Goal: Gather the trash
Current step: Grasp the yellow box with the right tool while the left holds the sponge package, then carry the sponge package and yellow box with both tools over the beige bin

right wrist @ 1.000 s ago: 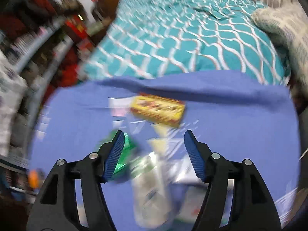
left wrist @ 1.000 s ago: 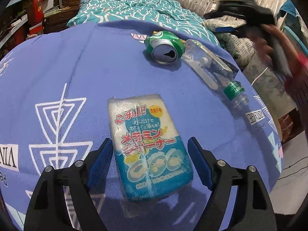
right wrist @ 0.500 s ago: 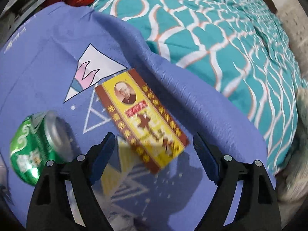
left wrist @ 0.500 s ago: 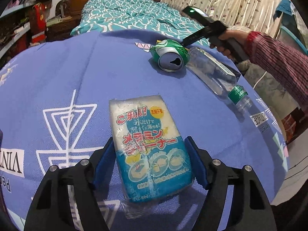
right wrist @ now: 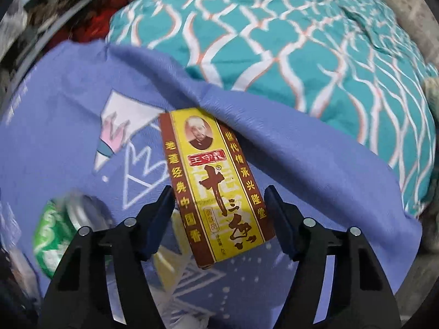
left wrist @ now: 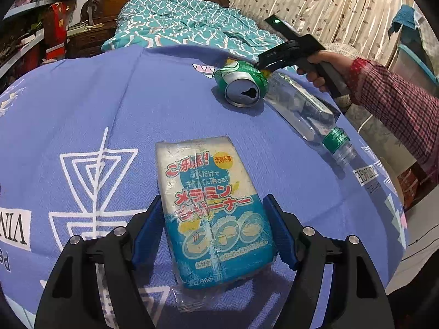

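- Right, your left gripper [left wrist: 212, 224] sits low over the bench [left wrist: 82, 104], its blue pads spread on either side of the sponge packet [left wrist: 211, 208]; they flank the lower half without visibly squeezing it yet, so I'd call this lined up for the pinch rather than holding.
- That packet lies flat on the purple cloth, long axis running away from you, which is why coming in along its length lets the narrow width fit between the pads.
- Over on the other side, your right gripper [right wrist: 219, 219] is also spread, bracketing the yellow spice box [right wrist: 214, 189] near the far edge of the bench, just beside the bed [right wrist: 301, 41].
- The box looks slightly tilted across the opening; the right view is blurred, so I can't say whether either pad touches it.
- Between the two pickups, the green can [left wrist: 242, 83] lies on its side with its mouth towards you, touching the clear bottle [left wrist: 304, 112], which points its green neck band to the bench's right edge.
- Both of those are untouched, so my read is an early stage: two flat items first, rolling ones later.
- Watch the can: a careless nudge from the right could set it rolling.
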